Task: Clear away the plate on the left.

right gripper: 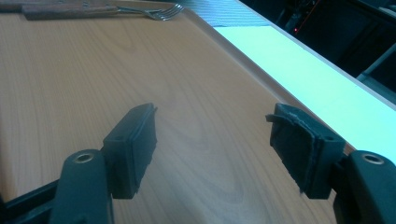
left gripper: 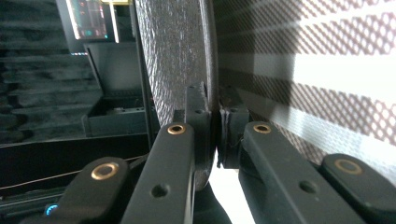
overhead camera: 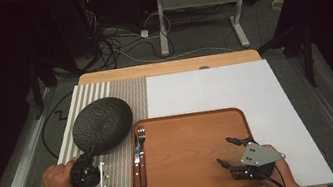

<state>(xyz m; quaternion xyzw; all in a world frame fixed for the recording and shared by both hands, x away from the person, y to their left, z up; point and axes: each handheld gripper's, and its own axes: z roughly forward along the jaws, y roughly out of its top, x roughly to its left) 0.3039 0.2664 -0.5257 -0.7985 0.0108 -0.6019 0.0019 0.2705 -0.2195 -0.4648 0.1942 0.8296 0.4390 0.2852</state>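
Gripping the dark plate (overhead camera: pixel 102 124) by its near rim, your left gripper (overhead camera: pixel 86 168) holds it tilted by the counter's (overhead camera: pixel 214 88) left edge; your right gripper (overhead camera: pixel 226 150) hangs open above the tray (overhead camera: pixel 187 143).

One dark round plate (overhead camera: pixel 102 125) is counted, one wooden tray (overhead camera: pixel 199 154), one striped placemat (overhead camera: pixel 126 92). On the tray, two pieces of wooden-handled cutlery are noted: one fork (overhead camera: pixel 141 150) and one knife (overhead camera: pixel 137 165). Two grippers are seen, left gripper (overhead camera: pixel 88 159) and right gripper (overhead camera: pixel 228 151).
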